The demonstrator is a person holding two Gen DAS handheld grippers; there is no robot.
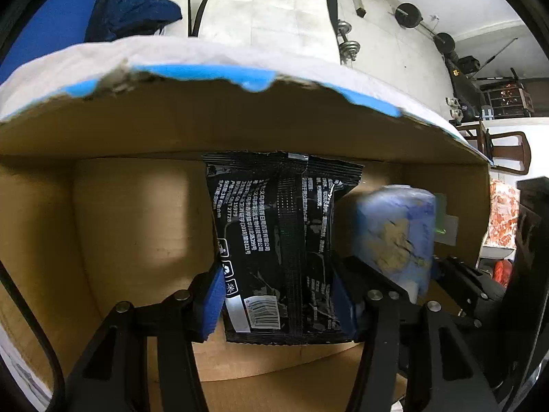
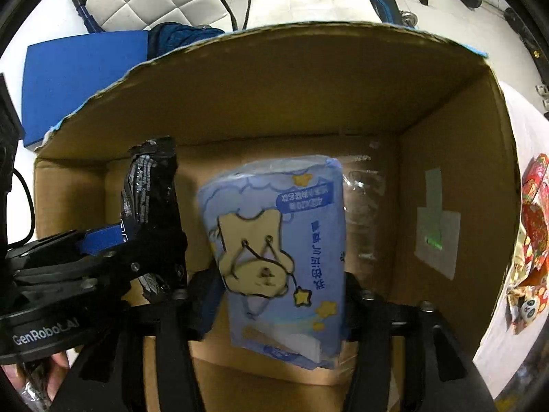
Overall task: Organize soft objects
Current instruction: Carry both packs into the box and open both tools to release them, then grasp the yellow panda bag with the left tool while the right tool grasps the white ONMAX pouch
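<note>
Both hand-held grippers [image 1: 279,304] [image 2: 279,304] clamp packs [image 1: 281,240] [image 2: 278,257] inside box [image 2: 274,103].

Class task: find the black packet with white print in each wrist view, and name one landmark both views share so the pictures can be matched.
Left wrist view: the black packet sits centre frame, clamped in the left gripper.
Right wrist view: the same packet appears edge-on at left, beside the blue tissue pack.
Shared landmark: the cardboard box behind both.

"GenRobot.AI" (probably) on left gripper [image 2: 103,250].
</note>
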